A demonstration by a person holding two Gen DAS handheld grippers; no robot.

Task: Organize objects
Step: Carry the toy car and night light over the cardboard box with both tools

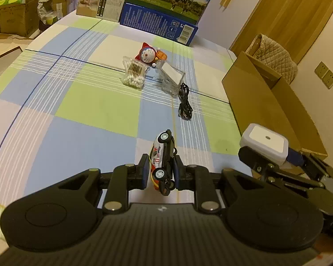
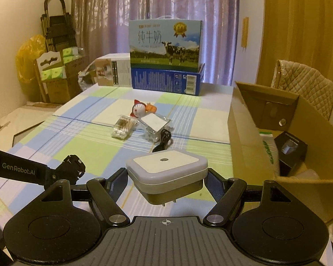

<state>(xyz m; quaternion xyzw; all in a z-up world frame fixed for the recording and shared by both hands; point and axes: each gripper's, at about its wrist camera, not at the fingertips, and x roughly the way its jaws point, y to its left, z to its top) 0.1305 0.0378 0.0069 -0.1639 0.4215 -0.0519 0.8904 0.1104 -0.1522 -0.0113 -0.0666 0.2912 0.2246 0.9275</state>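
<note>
Left gripper (image 1: 161,168): clamped on the toy car (image 1: 163,159), which was turned on its side, wheels facing right, long axis running straight ahead along the fingers.

Right gripper (image 2: 167,180): clamped on the white plug-in night light (image 2: 166,169), flat face up, prongs pointing down.

Cardboard box (image 2: 250,130): open, at the table's right edge, just right of my right gripper; some packaged items already lay inside.

Key relation: the box lay to the right of both loads; my right gripper was nearer, the left one further across the table.

Judged next move: night light goes over the box wall first, car after.

Left on the checked cloth (image 1: 82,102): cotton swabs (image 1: 134,74), clear case (image 1: 172,76), black cable (image 1: 185,102), cat figure (image 1: 147,54), well ahead.
</note>
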